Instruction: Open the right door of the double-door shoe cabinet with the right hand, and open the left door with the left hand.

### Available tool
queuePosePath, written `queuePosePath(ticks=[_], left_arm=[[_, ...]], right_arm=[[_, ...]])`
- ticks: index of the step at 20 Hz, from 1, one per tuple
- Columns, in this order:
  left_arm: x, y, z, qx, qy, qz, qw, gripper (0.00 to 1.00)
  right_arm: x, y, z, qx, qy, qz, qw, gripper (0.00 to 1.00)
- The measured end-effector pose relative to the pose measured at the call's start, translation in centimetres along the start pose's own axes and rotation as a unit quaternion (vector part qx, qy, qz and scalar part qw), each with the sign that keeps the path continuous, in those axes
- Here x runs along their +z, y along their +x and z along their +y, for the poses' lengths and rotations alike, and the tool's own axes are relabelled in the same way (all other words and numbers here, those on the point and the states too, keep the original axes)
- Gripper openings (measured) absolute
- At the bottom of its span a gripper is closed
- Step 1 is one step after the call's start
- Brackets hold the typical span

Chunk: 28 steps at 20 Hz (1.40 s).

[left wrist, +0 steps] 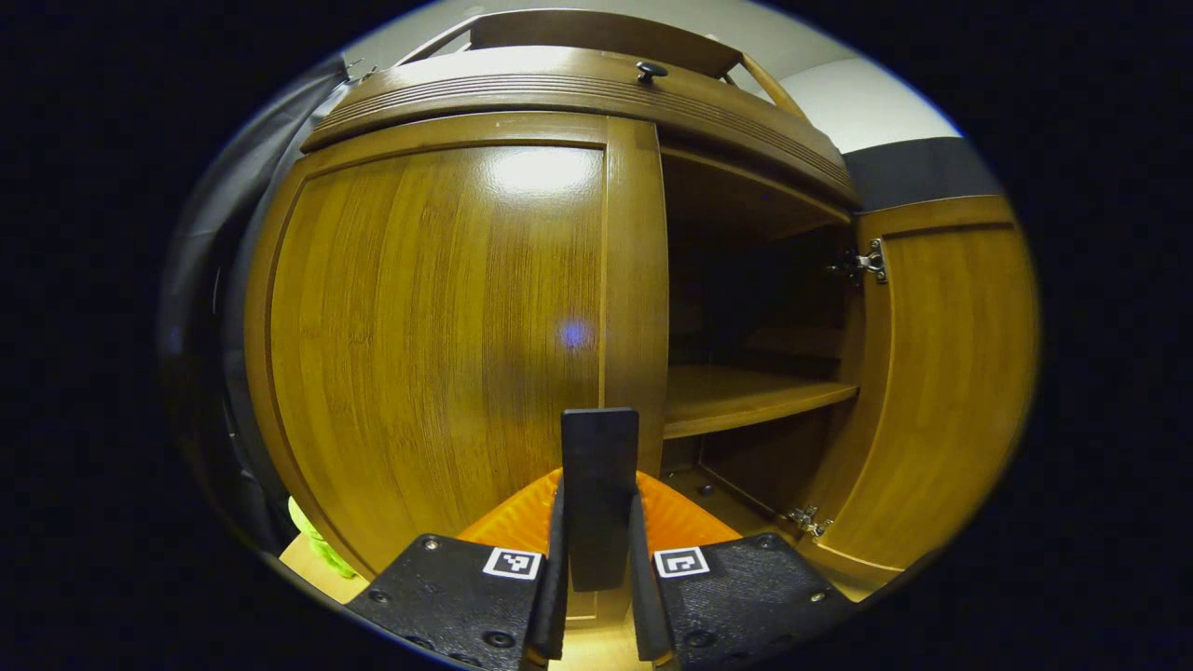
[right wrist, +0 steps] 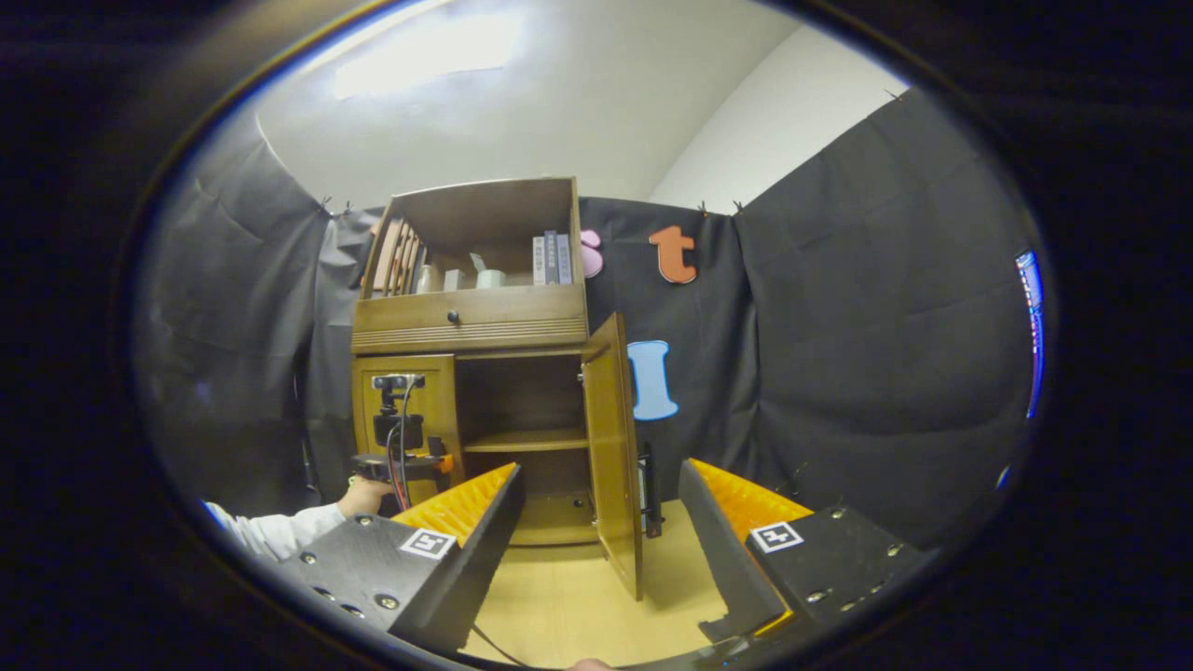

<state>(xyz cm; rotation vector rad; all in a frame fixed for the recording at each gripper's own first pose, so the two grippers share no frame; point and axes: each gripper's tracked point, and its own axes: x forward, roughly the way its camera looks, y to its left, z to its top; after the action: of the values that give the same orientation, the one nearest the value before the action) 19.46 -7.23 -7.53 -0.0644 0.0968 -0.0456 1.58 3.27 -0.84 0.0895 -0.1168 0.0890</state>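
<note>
The wooden shoe cabinet [right wrist: 471, 321] stands against the black wall. Its right door [left wrist: 941, 373] is swung wide open, edge-on in the right gripper view [right wrist: 615, 447]. The left door [left wrist: 438, 335] is closed. A dark upright handle [left wrist: 599, 457] on that door's inner edge sits between the fingers of my left gripper [left wrist: 598, 508], which is shut on it. In the right gripper view a hand [right wrist: 363, 494] holds that left gripper [right wrist: 401, 461] against the left door [right wrist: 438, 410]. My right gripper [right wrist: 601, 485] is open, holding nothing, well back from the cabinet.
Behind the open door is a bare shelf [left wrist: 746, 396]. A drawer with a dark knob [left wrist: 651, 70] sits above the doors, and an upper shelf holds books [right wrist: 550, 256]. A green thing [left wrist: 312, 545] lies at the cabinet's lower left. The floor [right wrist: 578, 606] is light wood.
</note>
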Motion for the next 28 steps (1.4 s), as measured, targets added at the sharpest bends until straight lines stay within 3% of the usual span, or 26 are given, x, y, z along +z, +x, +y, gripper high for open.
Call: queuePosePath(ticks=[5,14,18,28], left_arm=[[0.4,-2.5,-0.2,-0.036,-0.001,0.008,0.999,0.28],[0.3,-5.4,-0.2,-0.046,-0.008,0.022,0.999,0.29],[0.5,-6.5,0.4,-0.053,0.003,0.016,0.998,0.28],[1.1,-10.7,2.6,-0.057,0.005,0.008,0.998,0.28]], right_arm=[[0.9,-0.7,1.5,0.011,-0.005,-0.010,1.000,0.99],[0.7,-0.5,2.3,0.019,0.001,-0.006,1.000,0.99],[-0.2,1.0,5.6,0.035,-0.007,-0.001,0.999,0.99],[-1.1,2.1,8.4,0.044,-0.006,0.010,0.999,0.99]])
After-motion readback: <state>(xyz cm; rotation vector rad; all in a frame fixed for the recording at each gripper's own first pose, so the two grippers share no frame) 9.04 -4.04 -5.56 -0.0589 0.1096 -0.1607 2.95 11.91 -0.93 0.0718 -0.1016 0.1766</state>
